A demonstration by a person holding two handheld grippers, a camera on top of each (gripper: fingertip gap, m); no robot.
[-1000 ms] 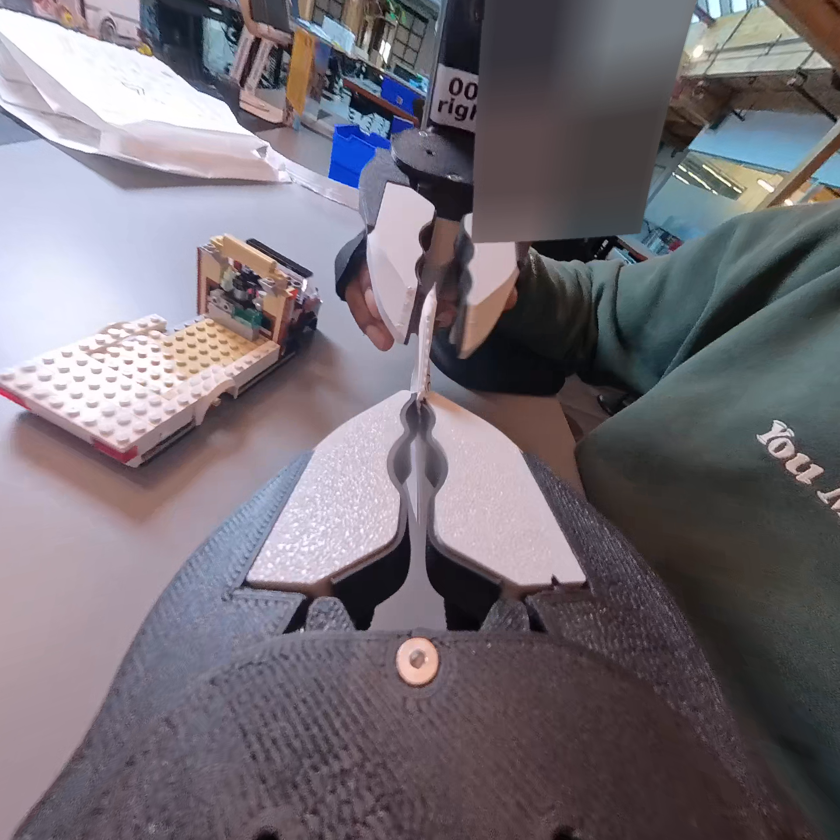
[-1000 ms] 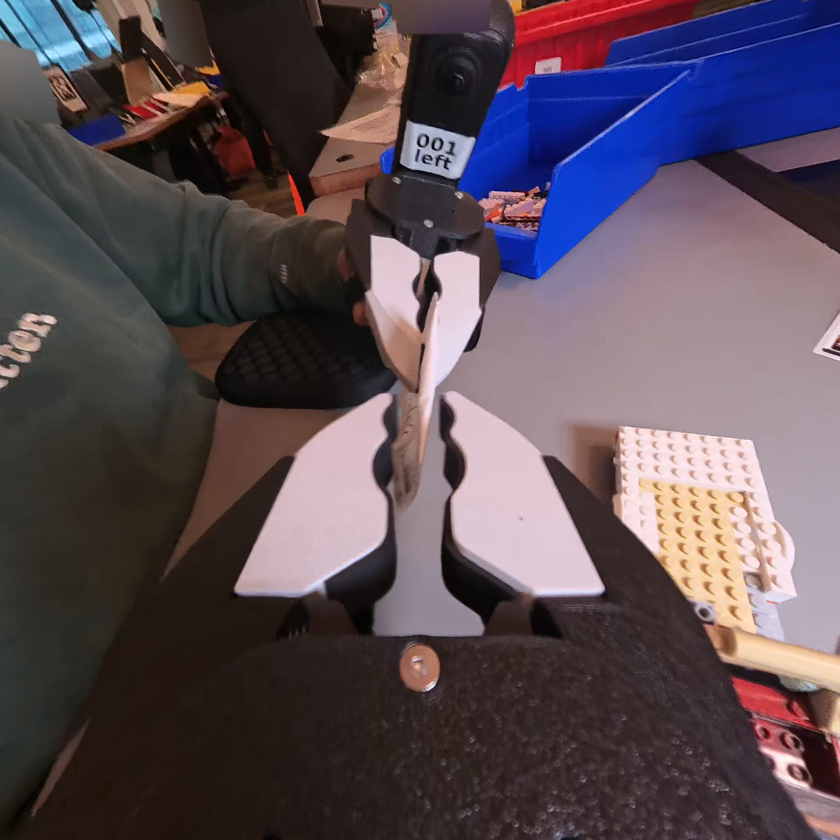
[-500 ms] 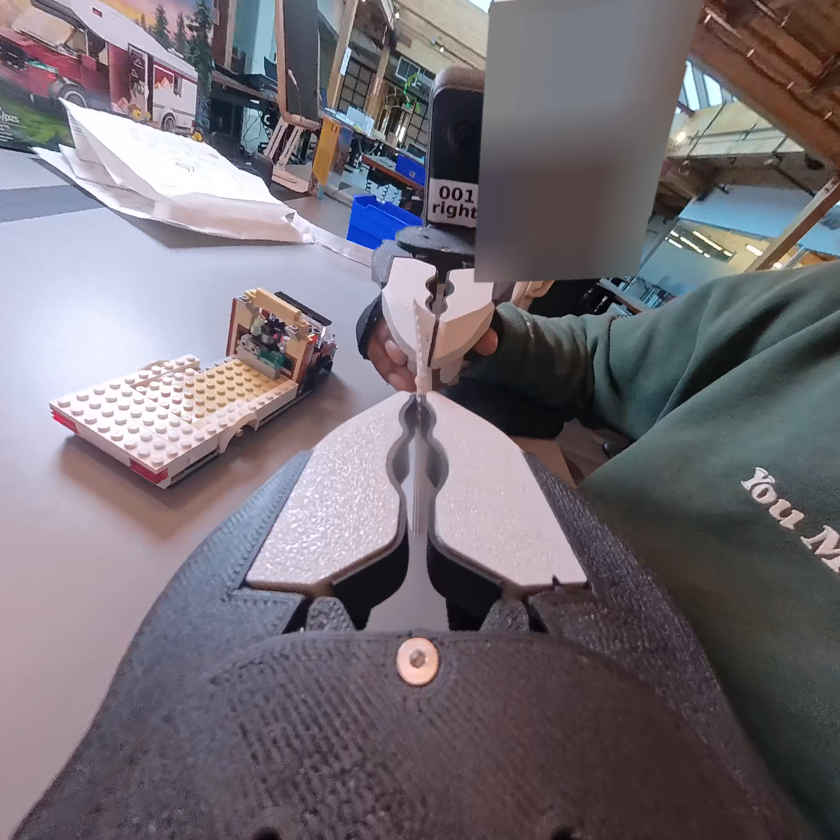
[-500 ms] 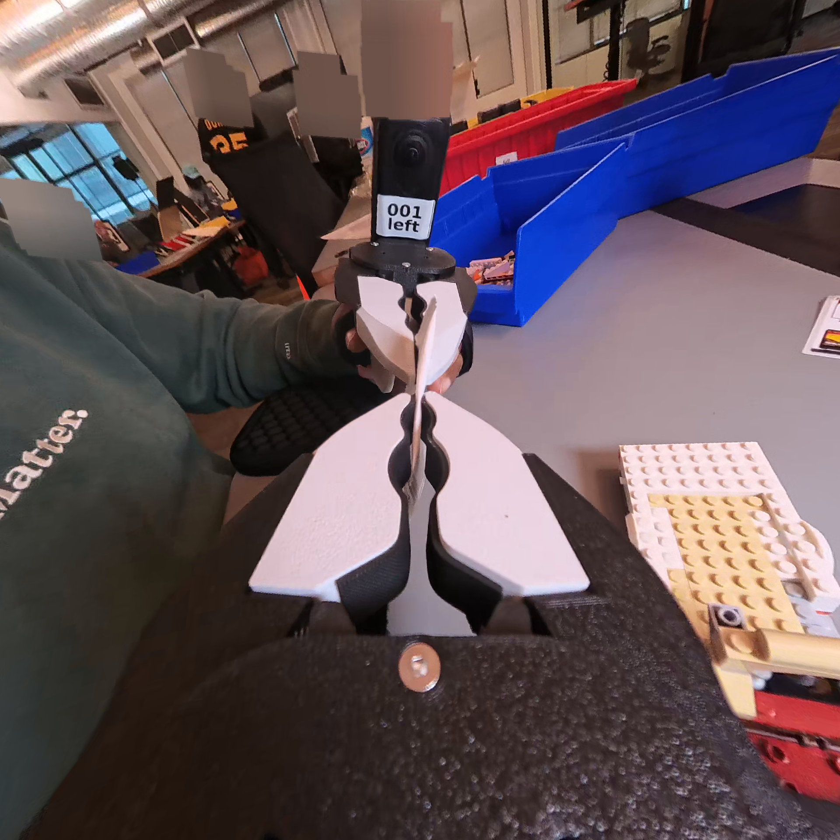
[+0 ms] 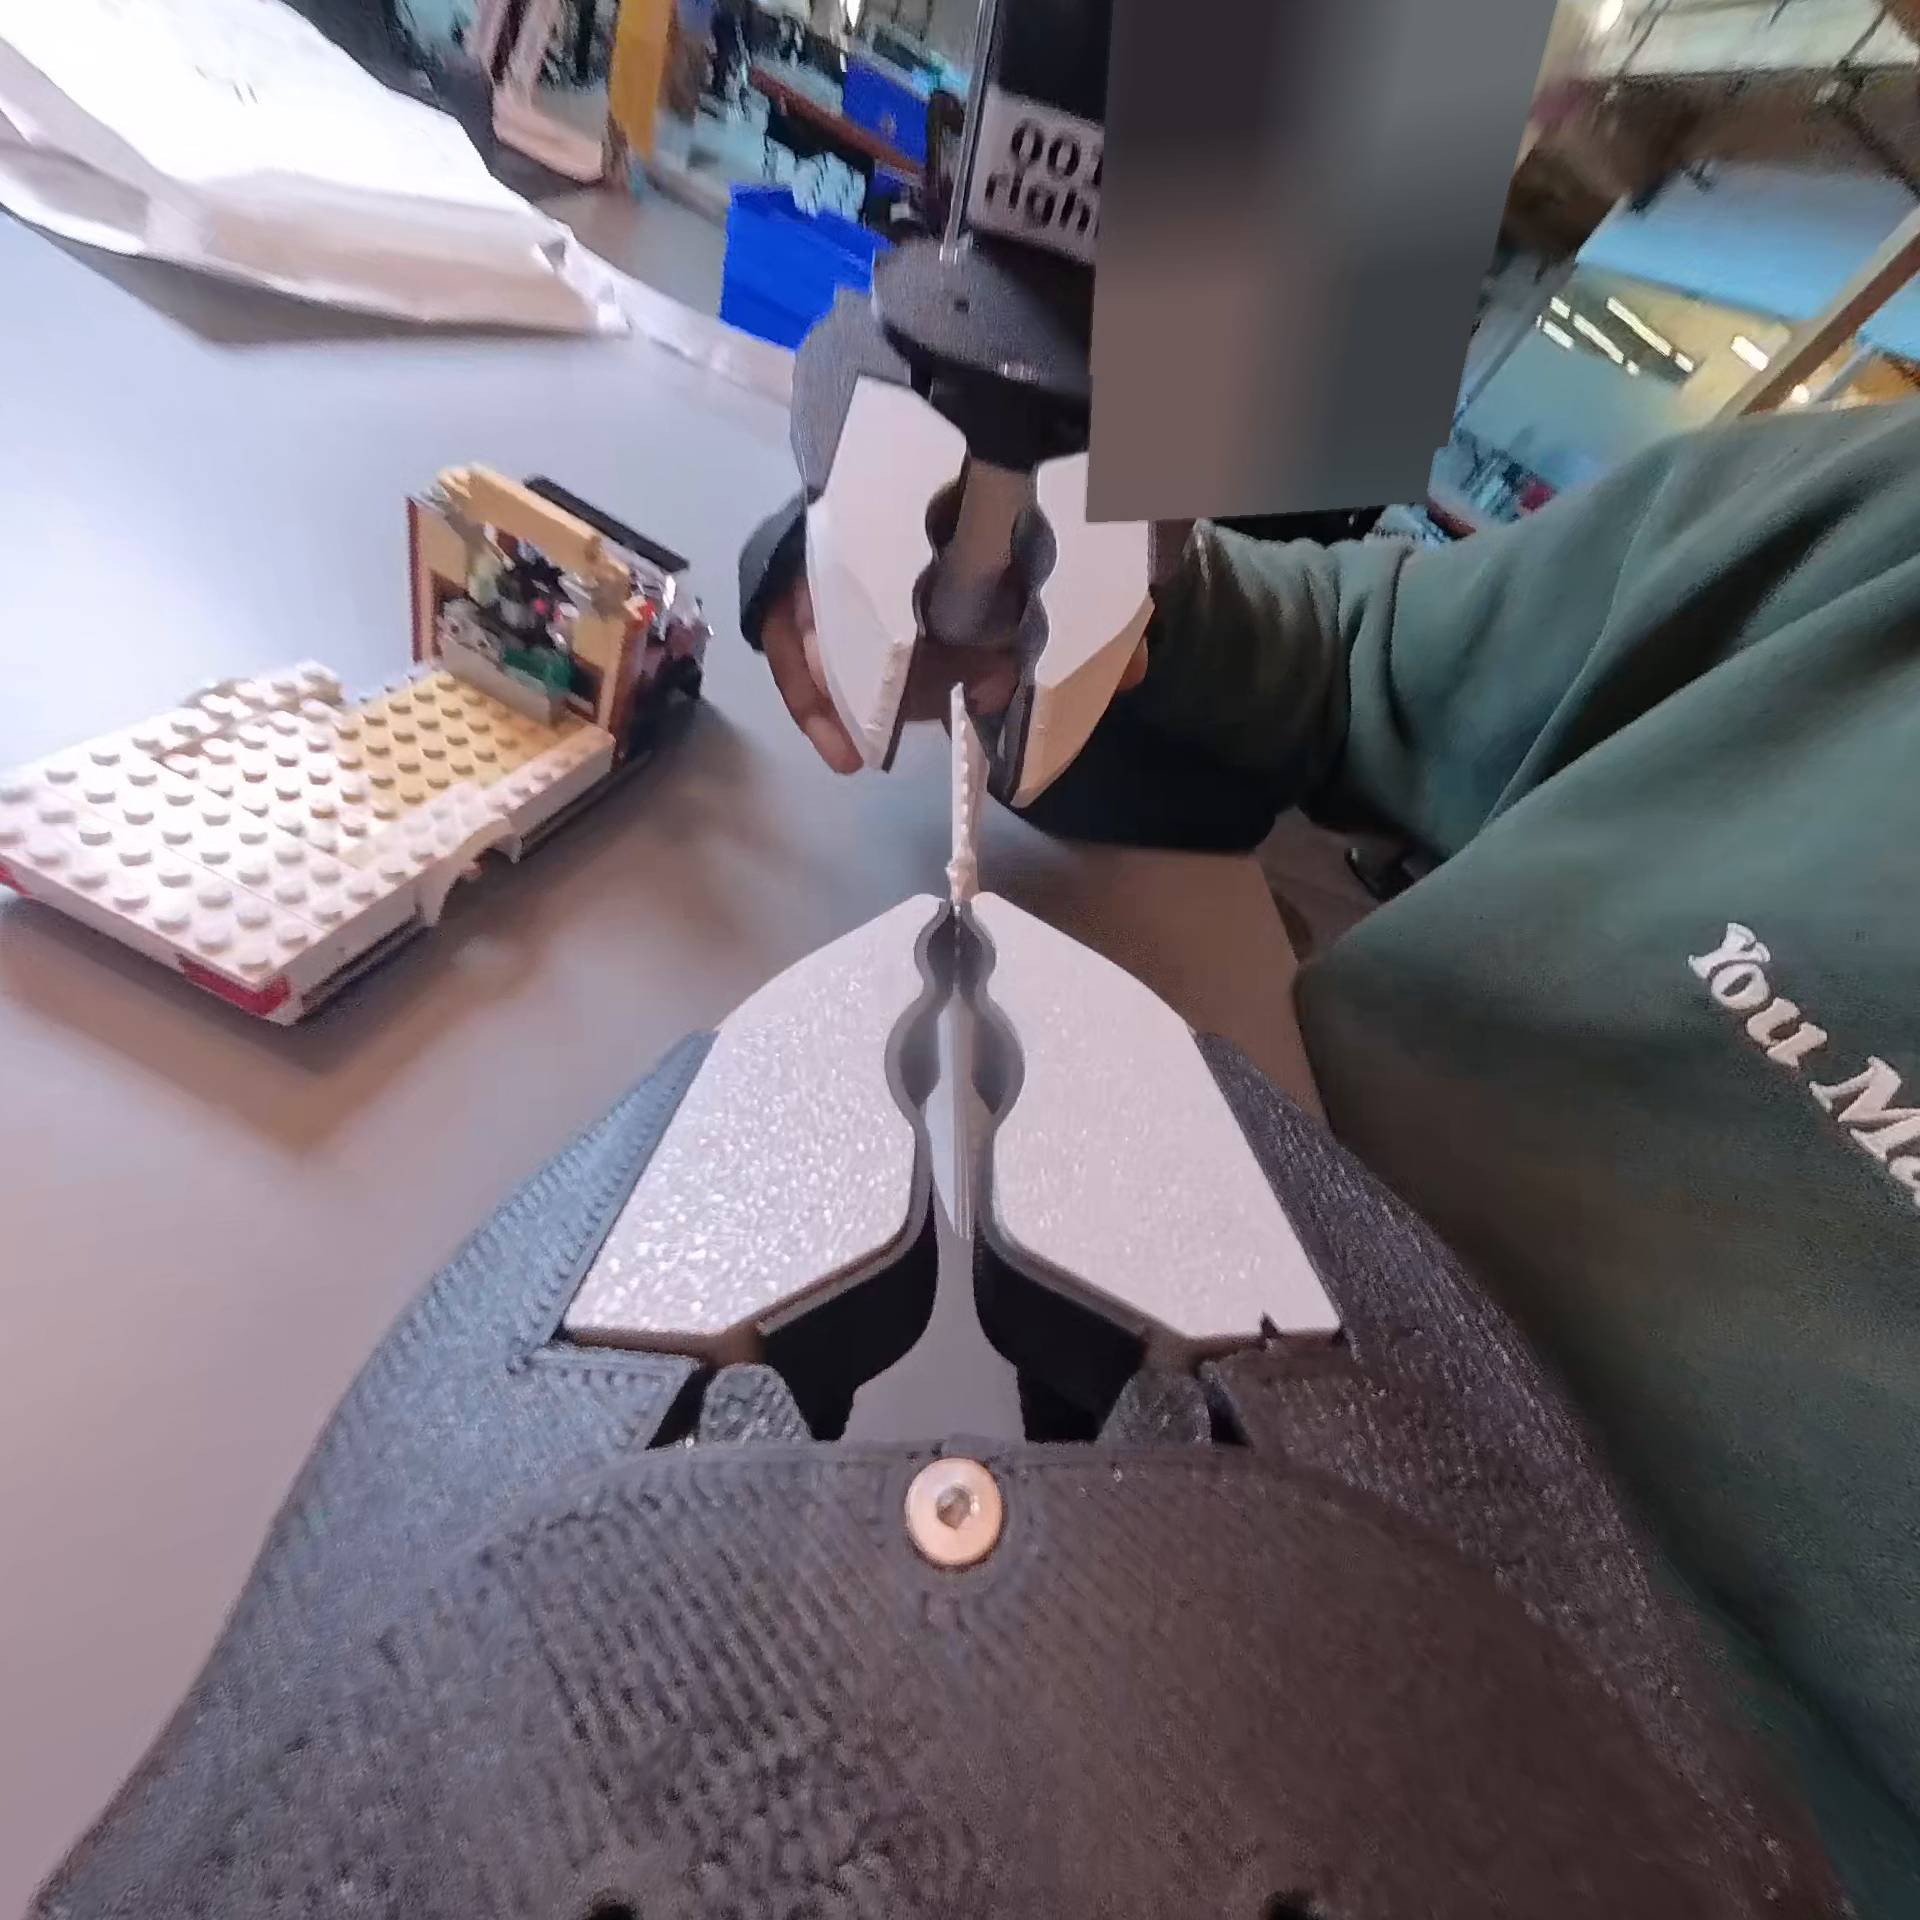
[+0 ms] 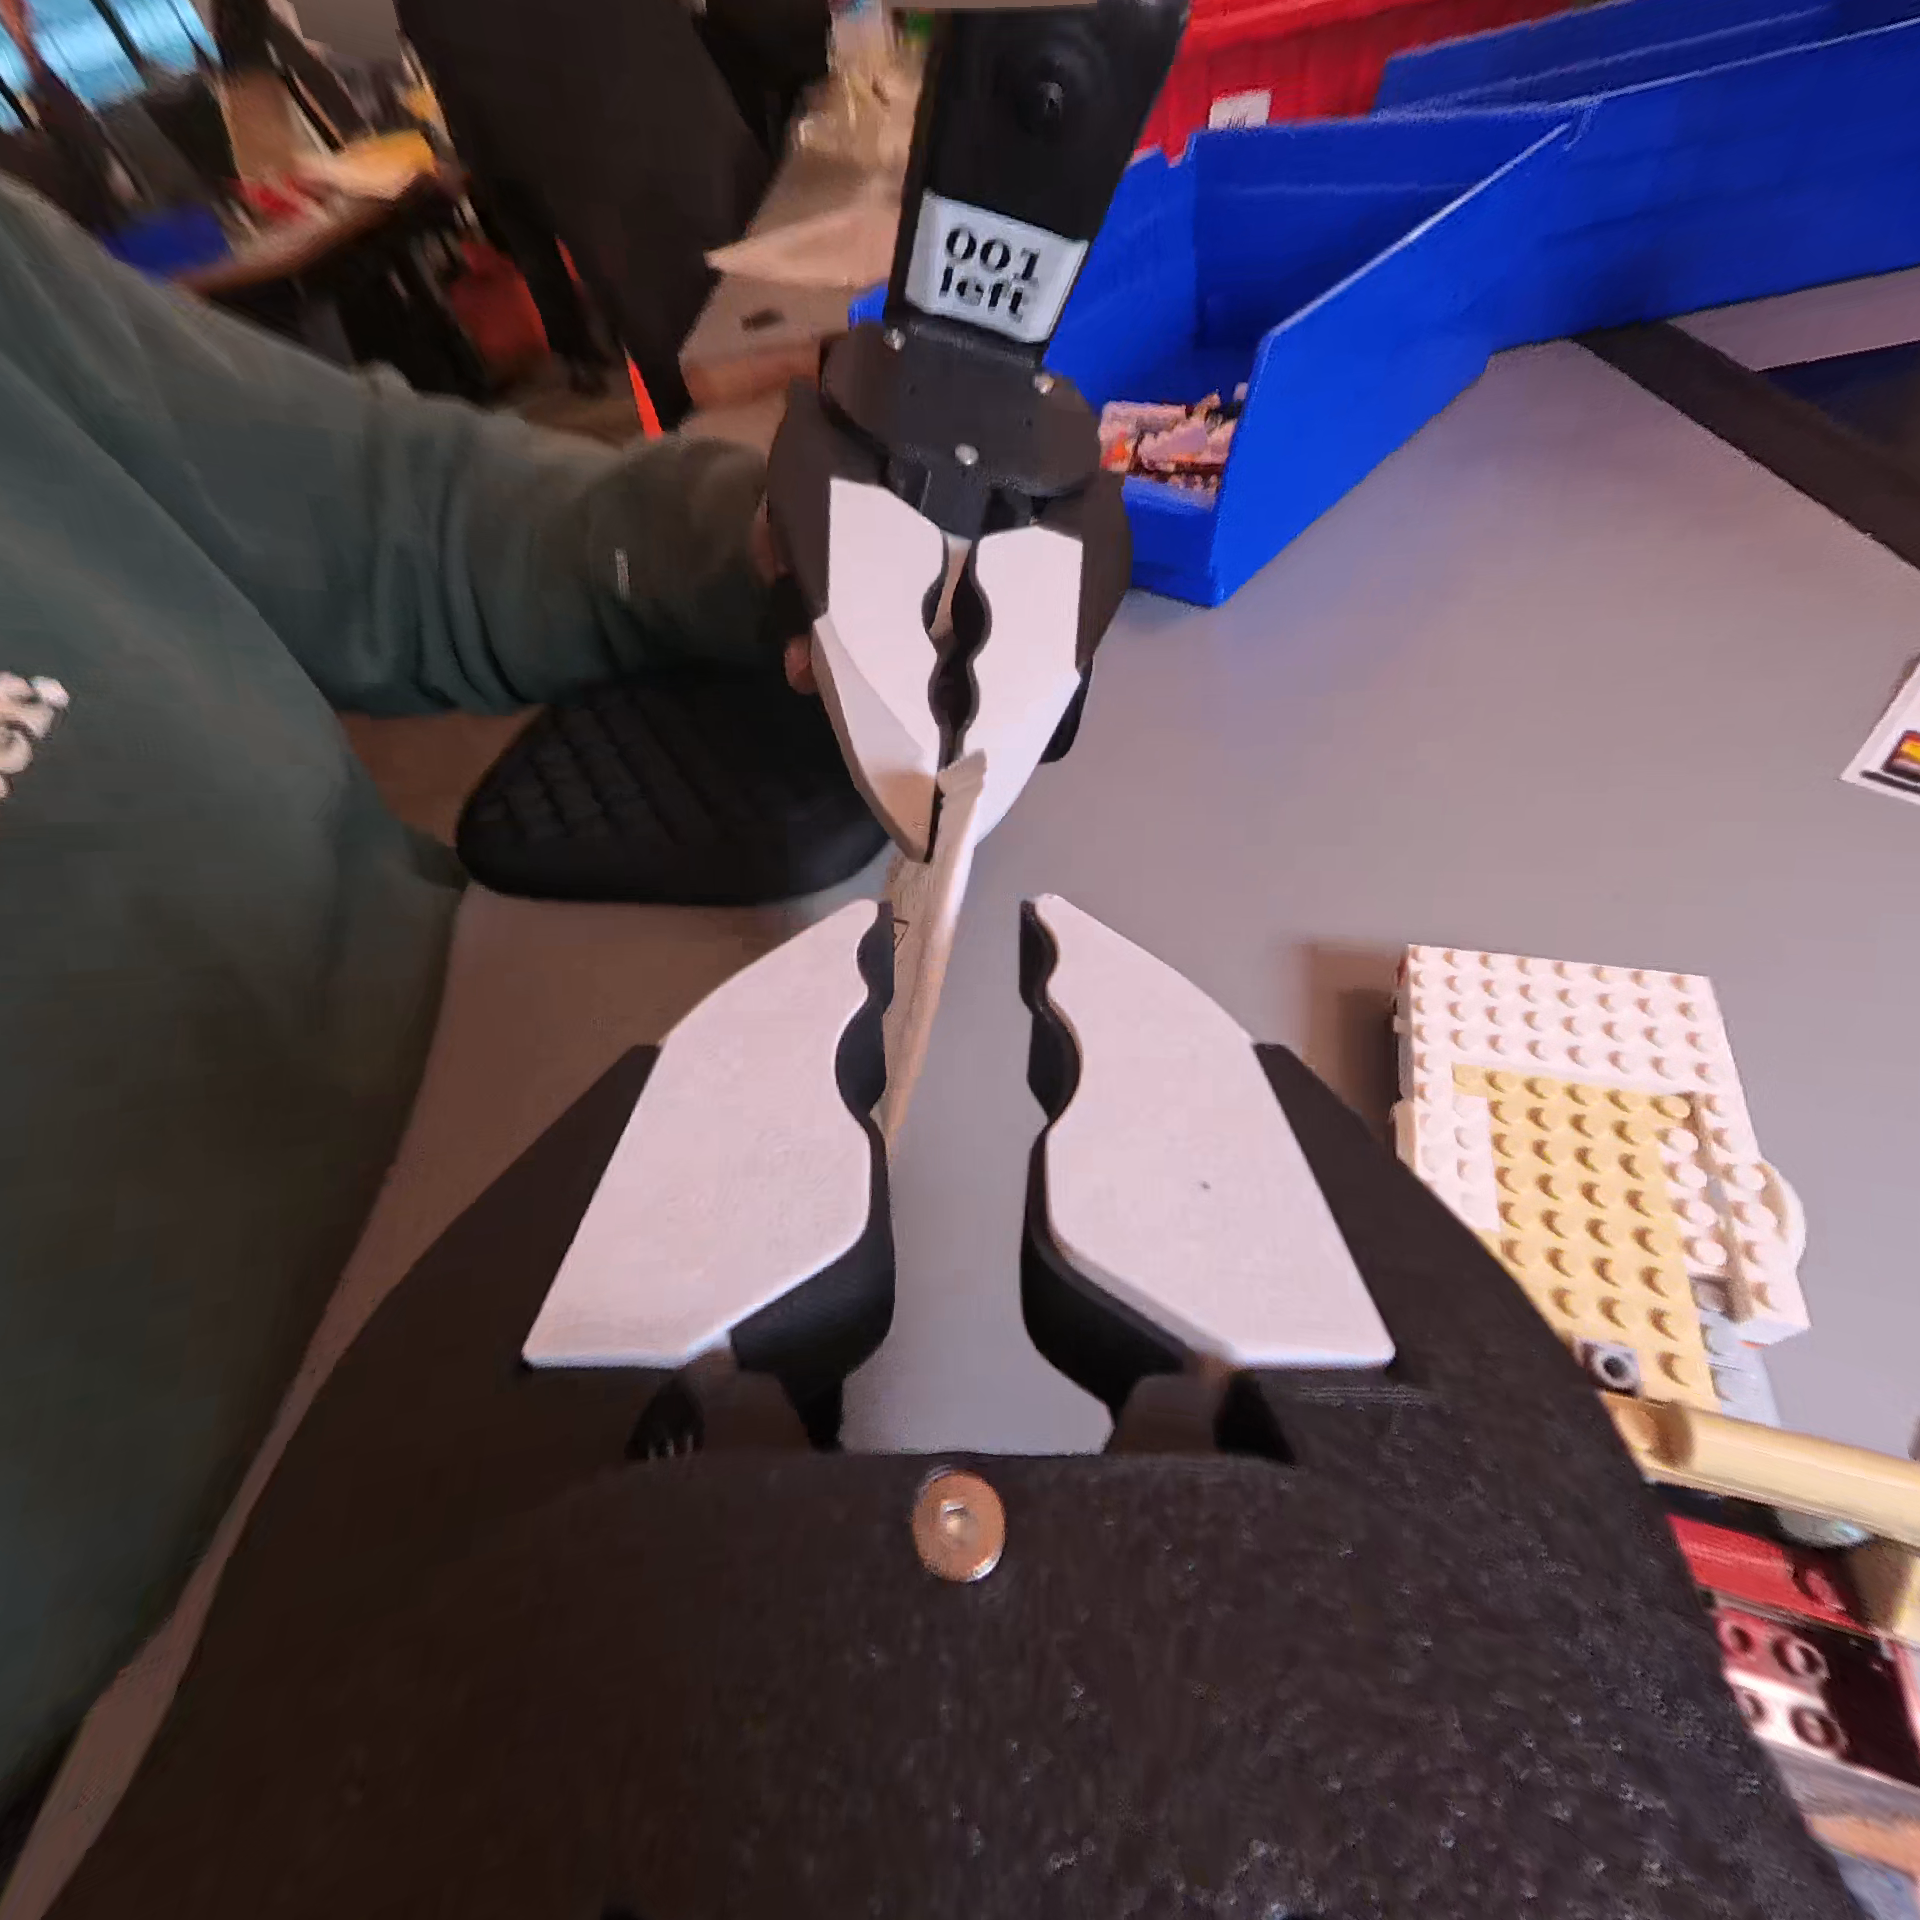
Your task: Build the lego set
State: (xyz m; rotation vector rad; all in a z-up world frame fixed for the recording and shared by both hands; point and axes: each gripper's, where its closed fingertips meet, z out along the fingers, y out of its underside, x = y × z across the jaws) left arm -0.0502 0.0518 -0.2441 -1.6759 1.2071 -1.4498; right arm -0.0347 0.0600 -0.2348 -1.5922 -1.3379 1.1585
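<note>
A thin white paper packet [image 6: 928, 971], seen edge-on, hangs in the air between my two grippers, which face each other. My left gripper [image 5: 956, 914] is shut on one end of it; it also shows in the right wrist view [image 6: 940, 821]. My right gripper [image 6: 956, 914] is open, with the packet leaning against the inside of its left finger [image 6: 727, 1174]; in the left wrist view the right gripper [image 5: 951, 753] stands with its jaws apart around the packet [image 5: 963, 810]. The partly built lego model [image 5: 291, 831] sits on the grey table, also in the right wrist view [image 6: 1579, 1143].
Blue bins [image 6: 1351, 364] holding loose bricks stand at the far side of the table. A large white paper bag [image 5: 260, 156] lies behind the model. A printed sheet [image 6: 1891, 748] lies at the right edge. The person's green sleeve [image 5: 1558, 727] is close on one side. Less than 4 cm separates the two grippers' tips.
My right gripper was shut on the packet half a second ago and has now opened. My left gripper stays shut on it. Both views have tipped downward.
</note>
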